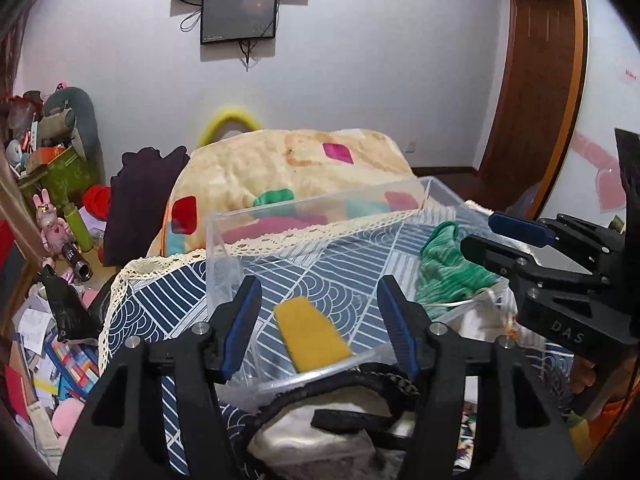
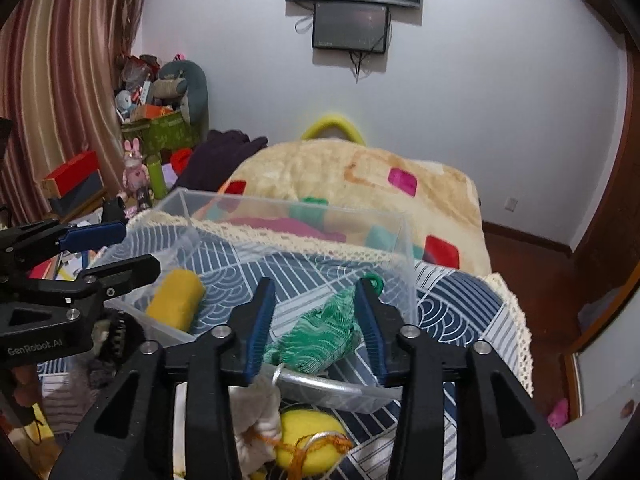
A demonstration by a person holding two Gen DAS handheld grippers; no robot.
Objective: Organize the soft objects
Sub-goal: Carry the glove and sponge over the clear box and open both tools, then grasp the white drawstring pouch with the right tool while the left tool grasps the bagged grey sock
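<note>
Both hand-held grippers hang wide apart, holding nothing: the left (image 1: 318, 320) over the yellow sponge (image 1: 312, 332), the right (image 2: 314, 324) around the green cloth (image 2: 316, 340). A clumsy pinch could nip the clear box (image 2: 404, 248) wall and tip it.

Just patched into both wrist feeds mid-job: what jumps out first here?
The clear plastic bin on the blue-and-white patterned cloth dominates both views. Inside it lie a mustard-yellow soft block toward the left and a crumpled green knitted piece on the right. Both grippers hang open at its near rim, the left gripper framing the yellow block, the right gripper straddling the green piece.
</note>
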